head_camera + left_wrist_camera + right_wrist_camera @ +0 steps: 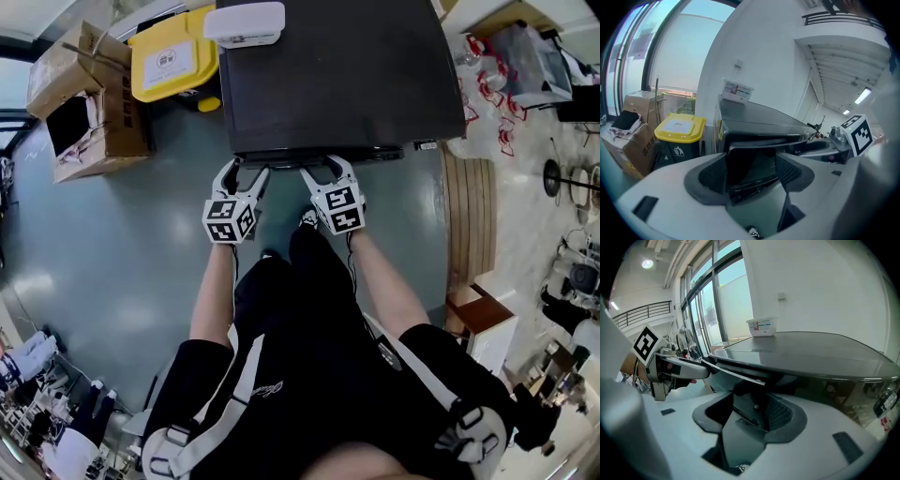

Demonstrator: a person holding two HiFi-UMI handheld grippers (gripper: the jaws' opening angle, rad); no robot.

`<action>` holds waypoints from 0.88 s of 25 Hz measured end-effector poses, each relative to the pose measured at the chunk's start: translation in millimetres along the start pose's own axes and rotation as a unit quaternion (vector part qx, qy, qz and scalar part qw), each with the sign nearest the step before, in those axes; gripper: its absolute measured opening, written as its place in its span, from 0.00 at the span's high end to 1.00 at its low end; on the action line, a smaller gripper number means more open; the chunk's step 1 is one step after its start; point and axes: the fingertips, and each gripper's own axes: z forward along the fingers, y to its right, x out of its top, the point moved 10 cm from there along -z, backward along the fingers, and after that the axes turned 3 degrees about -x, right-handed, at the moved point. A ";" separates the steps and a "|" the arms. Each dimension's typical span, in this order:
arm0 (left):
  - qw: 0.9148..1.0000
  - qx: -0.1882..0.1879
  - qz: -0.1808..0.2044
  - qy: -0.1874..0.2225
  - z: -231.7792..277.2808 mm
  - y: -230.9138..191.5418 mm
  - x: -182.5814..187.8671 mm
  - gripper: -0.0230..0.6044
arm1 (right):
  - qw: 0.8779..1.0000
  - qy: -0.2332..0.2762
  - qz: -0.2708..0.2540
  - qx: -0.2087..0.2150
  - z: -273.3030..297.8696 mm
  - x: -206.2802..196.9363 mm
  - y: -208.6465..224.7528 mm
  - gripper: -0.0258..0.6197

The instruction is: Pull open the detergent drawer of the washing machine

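Nearest is the person's lap in black shorts [309,366]. Two bare forearms [214,300] reach from it toward the far side over a grey-blue floor [112,253].

The left gripper [246,171] is at the front edge of the washing machine [337,75], toward its left end. Its jaws are spread wide. In the left gripper view, the dark front of the detergent drawer [750,150] sits in the gap between the two pads. The ribbed face of the right-hand pad is still showing, and I see no squeeze on the drawer. The drawer is at the top left of the machine's front, just under the lid, and seems to jut a little forward of it.

The right gripper [323,169] is just beside the left one, on its right, at the same front edge. Its jaws also stand apart, somewhat less wide. A dark part of the machine's front lies between them, and the pads do not visibly press on it.

Beyond the grippers, the machine's flat dark top runs away from the person. A white tub [246,23] stands on its far left corner. Left of the machine is a bin [172,56] with a yellow lid. Further left are cardboard boxes [80,103], which stand against a tall window [656,51].
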 end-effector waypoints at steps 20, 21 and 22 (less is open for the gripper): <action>0.999 0.002 0.029 -0.014 -13.6 4.8 -10.0 0.48 | 1.000 -0.001 0.010 -0.014 -14.1 -9.2 -11.9 0.64; 0.999 0.002 0.029 -0.014 -14.1 5.1 -10.9 0.48 | 1.000 -0.002 0.010 -0.015 -14.7 -10.1 -12.4 0.64; 0.999 0.001 0.029 -0.013 -14.7 5.3 -11.6 0.48 | 1.000 -0.002 0.011 -0.015 -15.3 -10.7 -13.1 0.64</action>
